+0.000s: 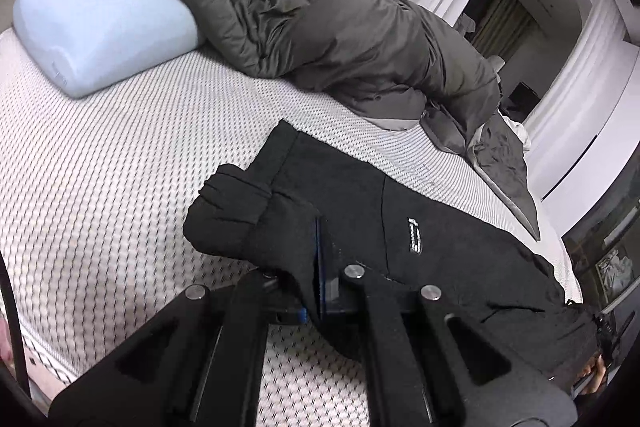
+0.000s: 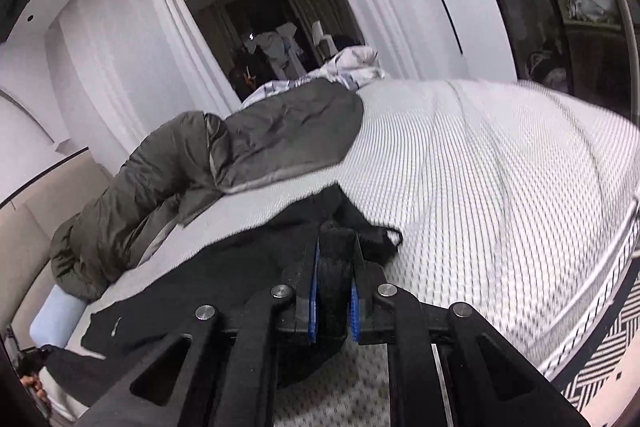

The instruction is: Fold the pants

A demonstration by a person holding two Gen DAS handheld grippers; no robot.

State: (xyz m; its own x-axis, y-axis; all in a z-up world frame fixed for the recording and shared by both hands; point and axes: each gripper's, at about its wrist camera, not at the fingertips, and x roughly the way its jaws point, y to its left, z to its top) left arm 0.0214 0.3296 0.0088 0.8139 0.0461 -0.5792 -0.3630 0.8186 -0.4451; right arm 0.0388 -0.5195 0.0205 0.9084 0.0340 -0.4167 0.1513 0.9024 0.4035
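Both of my tongs are clamped on the black pants (image 1: 400,219): my left gripper (image 1: 320,255) has its jaws pressed tight together with a bunched fold of the waist end pinched between them, only a sliver of blue pad (image 1: 318,259) showing, and my right gripper (image 2: 334,259) has its blue pads (image 2: 313,291) closed against a thick wad of the same black cloth (more fabric in that bite, so the jaws stand a little further apart). From the left wrist view the pants stretch away to the right across the white textured mattress (image 1: 120,167), with a small silver logo (image 1: 414,235) on the upper face, and at the far right edge I can just make out my other gripper (image 1: 604,347) holding the far end. The right wrist view shows the reverse: the cloth runs off to the left, sagging between the two grips, and my left gripper (image 2: 32,367) sits small at the lower left edge. Only the left view shows the pale blue pillow (image 1: 96,27) in full, near the head of the bed; the right view catches just a corner of it. A rumpled dark grey duvet (image 1: 340,39) lies along the far side of the mattress in both. Only the right view shows the bed's edge, a black-and-white patterned rug (image 2: 608,347) below it, and a dim doorway (image 2: 272,39) beyond.
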